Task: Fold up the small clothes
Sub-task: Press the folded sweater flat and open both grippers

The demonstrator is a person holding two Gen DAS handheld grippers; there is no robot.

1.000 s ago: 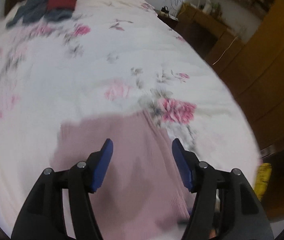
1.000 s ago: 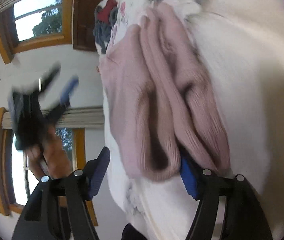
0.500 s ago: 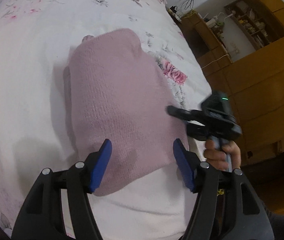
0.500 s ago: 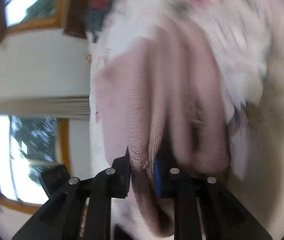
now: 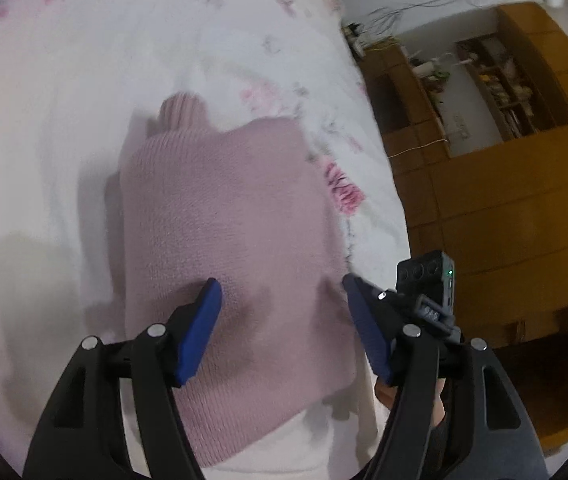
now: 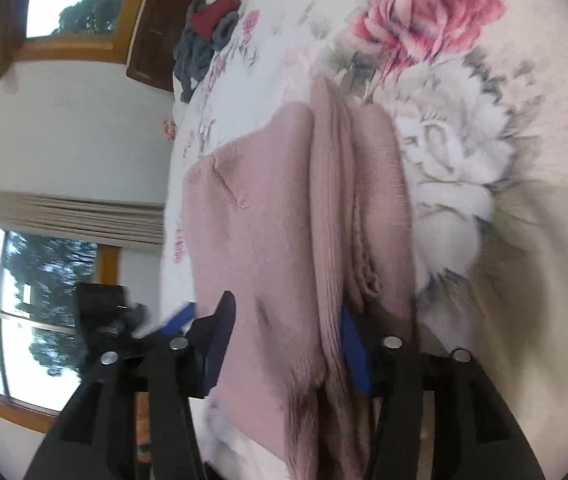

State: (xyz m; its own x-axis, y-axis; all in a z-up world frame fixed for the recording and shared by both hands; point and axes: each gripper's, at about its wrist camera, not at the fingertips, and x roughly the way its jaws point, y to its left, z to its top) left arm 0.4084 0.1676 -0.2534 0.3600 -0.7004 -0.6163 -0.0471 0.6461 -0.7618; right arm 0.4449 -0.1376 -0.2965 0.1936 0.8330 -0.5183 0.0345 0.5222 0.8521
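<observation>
A: We log the pink knitted sweater (image 5: 228,216) lying folded on the white floral bedspread (image 5: 64,80), near the bed's edge. Its ribbed collar (image 5: 182,110) pokes out at the far end in the left wrist view.

B: We note our left gripper (image 5: 280,292) above the near part of the sweater, fingers spread wide with nothing between the blue pads (image 5: 200,328). We cannot tell whether the pads touch the knit; shadows fall on the fabric just under them.

A: Right gripper (image 6: 287,312): we see its fingers parted, straddling the sweater's folded edge. The upper layers (image 6: 323,208) run between the two fingers; the right blue pad (image 6: 353,360) sits partly tucked in the folds, the left finger (image 6: 222,328) lies against the flat top face. We do not see the fabric squeezed, so we record it as spread, not pinching.

B: In the left wrist view the right-hand device (image 5: 427,288) shows at the sweater's right edge, a green light on its body, with a bit of the hand (image 5: 387,394) below it. In the right wrist view the left gripper (image 6: 152,324) appears blurred at the left, against the window (image 6: 24,320).

A: Surroundings: a heap of dark blue and red clothes (image 6: 208,28) at the far end of the bed by the wooden headboard (image 6: 152,20); wooden cabinets (image 5: 503,200) beside the bed; a large pink rose print (image 6: 427,16) on the bedspread just past the sweater.
</observation>
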